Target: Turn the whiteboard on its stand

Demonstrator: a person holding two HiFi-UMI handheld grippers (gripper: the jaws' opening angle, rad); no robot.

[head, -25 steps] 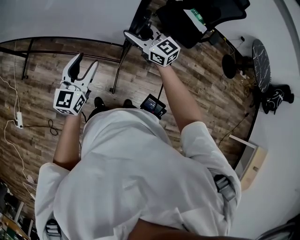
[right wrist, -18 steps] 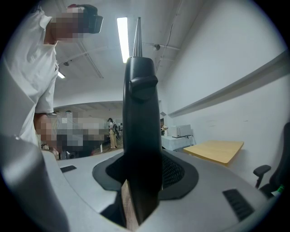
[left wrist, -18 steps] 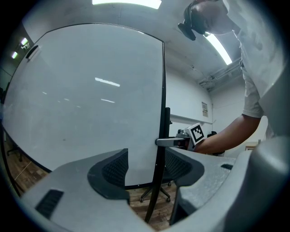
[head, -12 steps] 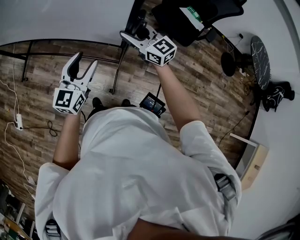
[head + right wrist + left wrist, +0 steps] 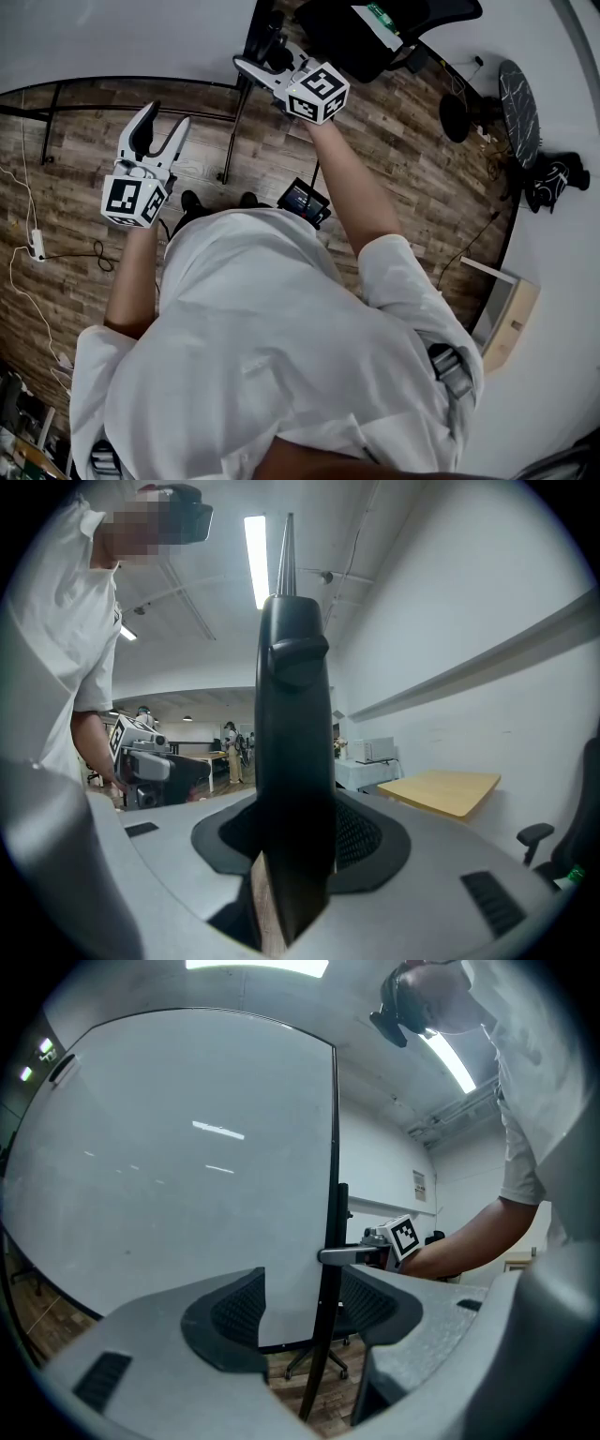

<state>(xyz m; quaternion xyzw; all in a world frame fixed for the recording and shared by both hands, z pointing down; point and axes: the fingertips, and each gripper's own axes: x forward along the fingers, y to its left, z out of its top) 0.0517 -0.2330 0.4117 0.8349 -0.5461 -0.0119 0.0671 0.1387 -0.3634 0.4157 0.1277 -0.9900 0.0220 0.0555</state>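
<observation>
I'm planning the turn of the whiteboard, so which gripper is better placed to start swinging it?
Right. The right gripper is shut on the whiteboard at its side edge, ready to swing it. The left gripper is open, hovering off the board's face, holding nothing.

Whiteboard (image 5: 169,1166) dead ahead of me — big, blank white face in a thin black frame, standing upright. Its right edge runs down beside the black stand post (image 5: 318,1354), which leans slightly.
</observation>
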